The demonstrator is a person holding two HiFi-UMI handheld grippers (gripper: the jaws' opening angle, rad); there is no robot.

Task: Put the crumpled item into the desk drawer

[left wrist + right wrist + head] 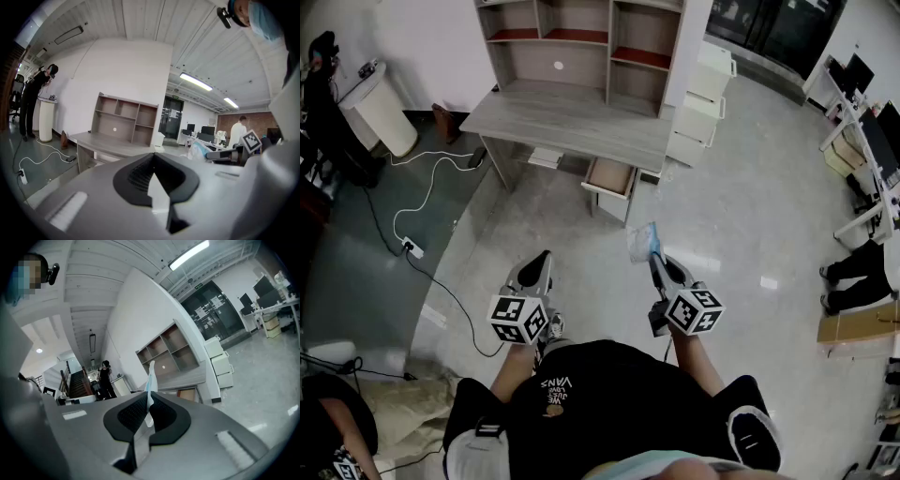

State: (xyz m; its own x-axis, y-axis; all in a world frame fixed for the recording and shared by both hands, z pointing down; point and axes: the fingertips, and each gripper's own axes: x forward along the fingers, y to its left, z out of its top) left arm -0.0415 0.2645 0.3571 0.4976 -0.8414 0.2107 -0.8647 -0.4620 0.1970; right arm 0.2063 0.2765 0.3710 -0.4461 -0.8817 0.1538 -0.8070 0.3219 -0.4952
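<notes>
While the drawer point(610, 177) lies well ahead, right hand-held gripper point(656, 261): jaws pinched together on the crumpled item point(642, 242), a thin pale-blue wisp standing up past the tips (only a narrow edge looks caught).
Left hand-held gripper point(540, 266): jaws together, nothing between them.
Drawer: pulled open under the worktop point(572, 120), well apart from both grippers.
Risk, slip: so light an item may slide out of so thin a pinch on the way over and land on the floor.
Risk, release: if let go too high or too short, it may drift past the drawer's rim (a judgement; it looks nearly weightless).
Risk, footing: white cable point(427, 192) loops on the floor, left of the path.
Risk, cling: item could stick to a pad after the jaws part.
</notes>
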